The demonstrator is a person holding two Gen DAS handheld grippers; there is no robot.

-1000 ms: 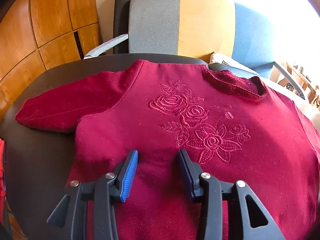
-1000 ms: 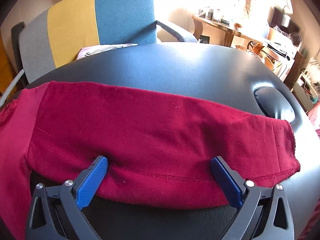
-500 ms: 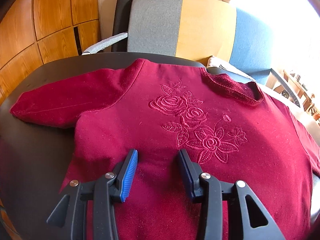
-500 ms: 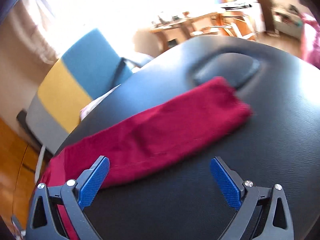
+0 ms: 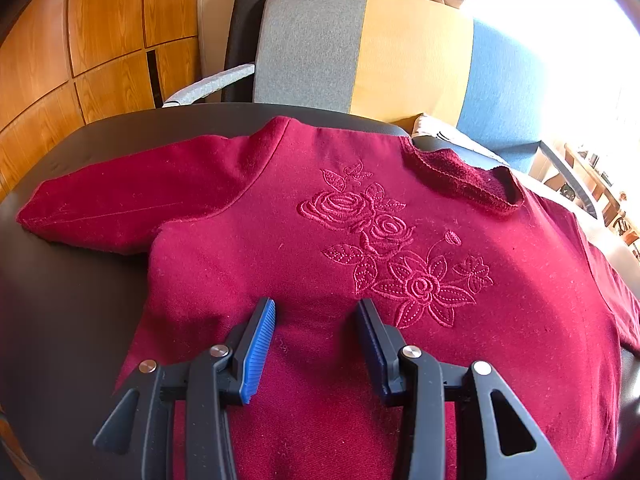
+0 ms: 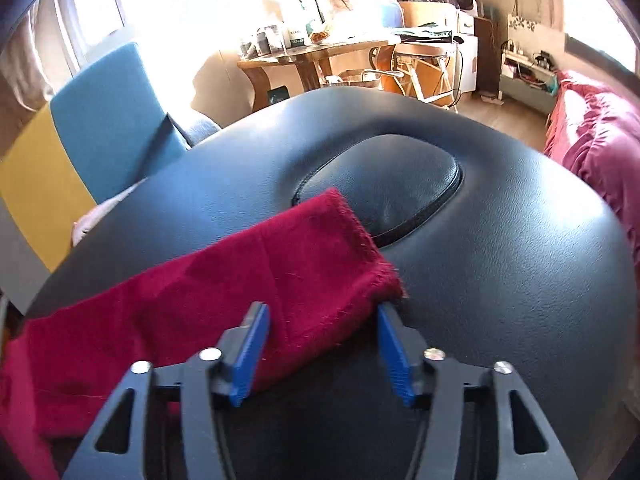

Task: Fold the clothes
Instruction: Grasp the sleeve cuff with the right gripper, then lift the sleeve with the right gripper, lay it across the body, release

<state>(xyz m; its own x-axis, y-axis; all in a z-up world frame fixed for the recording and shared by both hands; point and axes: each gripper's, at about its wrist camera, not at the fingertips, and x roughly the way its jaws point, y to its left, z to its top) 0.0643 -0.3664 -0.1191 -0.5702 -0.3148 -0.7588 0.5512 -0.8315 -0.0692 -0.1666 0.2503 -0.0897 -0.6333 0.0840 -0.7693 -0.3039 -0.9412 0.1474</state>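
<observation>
On the black padded table (image 5: 80,320), nearest the left camera: left gripper (image 5: 316,312) hangs over the lower front of the red sweater (image 5: 280,248), jaws spread, nothing between the pads (image 5: 260,344). Sweater lies flat, face up, embroidered roses (image 5: 392,240) showing; left sleeve (image 5: 120,204) stretched straight out to the side. Collar (image 5: 464,180) at the far edge of the table, striped chair (image 5: 360,48) behind.

Right view: right gripper (image 6: 320,316) sits at the cuff end of the right sleeve (image 6: 280,272). Its jaws have just been closing; sleeve edge lies between them, but the pads look short of pressing the cloth, so not yet a pinch. Beyond the cuff, the table's oval cushion insert (image 6: 400,184), then a cluttered desk (image 6: 312,48).

Progress, judged: garment spread and smoothed, no fold made. Both sleeves and the body fold remain; the right sleeve looks first in line.
</observation>
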